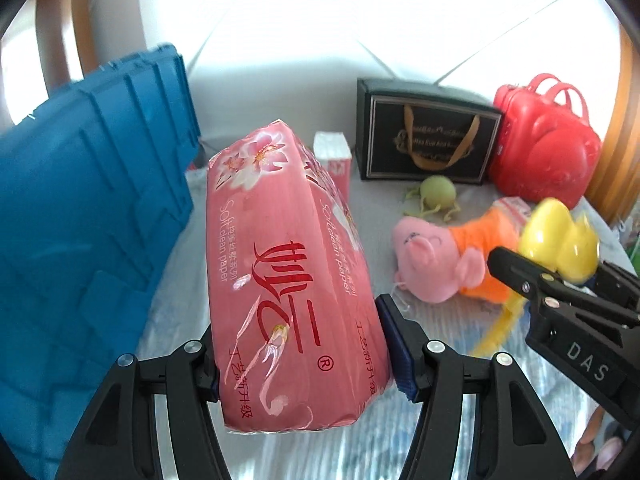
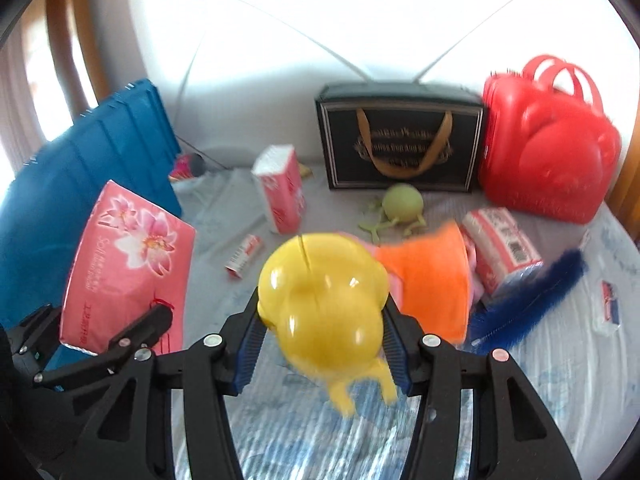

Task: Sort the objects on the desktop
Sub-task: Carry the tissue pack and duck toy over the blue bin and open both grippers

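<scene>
My left gripper [image 1: 304, 344] is shut on a large pink tissue pack [image 1: 288, 264] and holds it above the table; the pack also shows in the right wrist view [image 2: 128, 268], next to the blue crate [image 1: 80, 220]. My right gripper [image 2: 320, 348] is shut on a yellow duck toy [image 2: 324, 304] and holds it above the table. That gripper and the duck [image 1: 560, 240] show at the right of the left wrist view. A pink pig plush in an orange dress [image 1: 448, 256] lies on the table beneath the duck.
At the back stand a black gift box [image 2: 400, 140] and a red plastic bag-shaped case [image 2: 548, 148]. A green ball toy [image 2: 400, 204], small pink tissue packs [image 2: 280, 188] [image 2: 500, 248], a small tube [image 2: 244, 256] and a blue brush [image 2: 528, 300] lie on the cloth-covered table [image 2: 560, 360].
</scene>
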